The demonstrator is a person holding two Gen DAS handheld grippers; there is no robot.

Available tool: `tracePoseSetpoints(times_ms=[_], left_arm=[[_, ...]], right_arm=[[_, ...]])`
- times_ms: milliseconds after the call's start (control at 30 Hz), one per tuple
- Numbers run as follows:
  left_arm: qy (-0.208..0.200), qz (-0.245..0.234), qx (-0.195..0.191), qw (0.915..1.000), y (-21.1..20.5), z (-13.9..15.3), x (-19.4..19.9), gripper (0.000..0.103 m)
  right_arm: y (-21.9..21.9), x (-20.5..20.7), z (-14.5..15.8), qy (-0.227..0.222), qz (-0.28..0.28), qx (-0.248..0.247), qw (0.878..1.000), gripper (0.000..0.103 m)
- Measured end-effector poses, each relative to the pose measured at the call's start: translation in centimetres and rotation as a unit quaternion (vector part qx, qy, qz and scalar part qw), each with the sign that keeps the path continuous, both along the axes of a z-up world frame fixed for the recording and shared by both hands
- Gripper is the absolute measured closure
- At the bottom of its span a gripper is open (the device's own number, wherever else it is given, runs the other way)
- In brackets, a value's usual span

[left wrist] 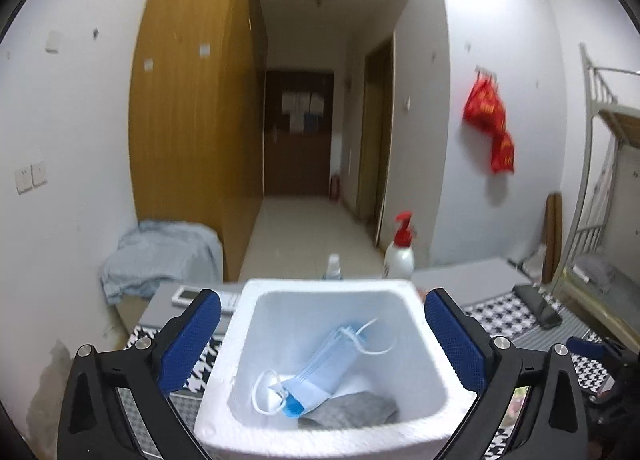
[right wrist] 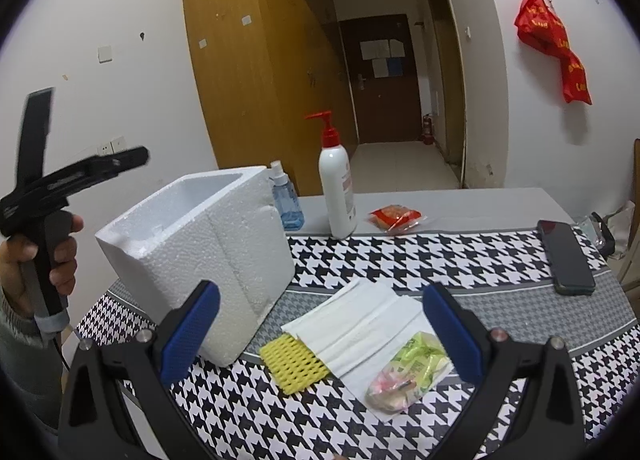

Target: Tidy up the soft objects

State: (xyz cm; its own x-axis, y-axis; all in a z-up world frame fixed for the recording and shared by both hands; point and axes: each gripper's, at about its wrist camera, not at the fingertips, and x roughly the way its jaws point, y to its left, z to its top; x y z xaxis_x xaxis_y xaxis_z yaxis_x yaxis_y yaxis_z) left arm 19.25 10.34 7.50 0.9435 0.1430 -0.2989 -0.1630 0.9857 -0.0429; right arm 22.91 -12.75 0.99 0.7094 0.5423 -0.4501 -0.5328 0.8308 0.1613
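Left tongs (left wrist: pixel 322 330): spread wide, empty, tilted slightly down over the foam box (left wrist: pixel 248 344) | box contents, left view only: blue face mask (left wrist: pixel 320 364) on grey cloth (left wrist: pixel 352 410) | right tongs (right wrist: pixel 320 334): open, empty, above white tissue (right wrist: pixel 360 324), yellow sponge (right wrist: pixel 294 364), candy bag (right wrist: pixel 408 376) on the counter (right wrist: pixel 460 260) | right view only: hand (right wrist: pixel 44 256) gripping the left handle.

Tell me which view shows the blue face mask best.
Left wrist view. It looks down into the foam box, where the blue face mask lies on a grey cloth, ear loops visible, between the open left claw fingers. The right wrist view shows only the box's outside and rim; the mask is hidden.
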Motion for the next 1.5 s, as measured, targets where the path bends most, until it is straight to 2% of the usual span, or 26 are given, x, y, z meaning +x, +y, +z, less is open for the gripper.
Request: tracePoseSetpoints(times_ms=[133,233,367,500,667,800,1000,1167,1333,1500], left_arm=[[-0.042,-0.006,0.02,0.9989,-1.9,-0.3,-3.2,0.001],[-0.05,-0.006,0.029,0.9983,-3.0,-0.6,-4.7,0.001],[-0.047,-0.018,0.027,0.9984,-4.0,-1.0,-6.0,0.001],[-0.036,-0.017,0.008,0.9992,-4.1,-1.4,-6.8,0.001],[-0.021,-0.004,0.025,0.9994,-4.8,-2.5,-7.3,0.001],[-0.015,0.004,0.006,0.9999,-4.4,-3.6,-7.3,0.001],[-0.031,0.022,-0.003,0.9993,-4.4,-5.2,-8.3,0.001],[-0.026,0.011,-0.013,0.9995,-4.7,-6.3,-8.3,0.001],[-0.029,0.0,-0.011,0.9995,-5.2,-6.4,-8.3,0.001],[-0.024,-0.022,-0.016,0.9993,-6.3,-6.7,-7.5,0.001]], right_arm=[[-0.4,-0.7,-0.1,-0.005,-0.004,0.003,1.0,0.001],[-0.7,-1.1,-0.1,-0.006,-0.004,0.009,1.0,0.001],[-1.2,-1.9,0.1,-0.011,-0.004,0.013,1.0,0.001],[-1.5,-2.7,0.0,-0.014,-0.004,0.019,1.0,0.001],[-1.6,-3.5,0.0,-0.021,-0.003,0.023,1.0,0.001],[-1.6,-4.0,-0.1,-0.03,0.0,0.022,0.999,0.001],[-1.7,-4.5,-0.8,-0.04,-0.002,0.018,0.999,0.001],[-2.2,-5.0,-0.8,-0.05,-0.012,0.021,0.998,0.001],[-3.1,-5.6,-0.7,-0.053,-0.024,0.036,0.998,0.001],[-3.9,-5.9,-0.8,-0.051,-0.042,0.03,0.997,0.001]])
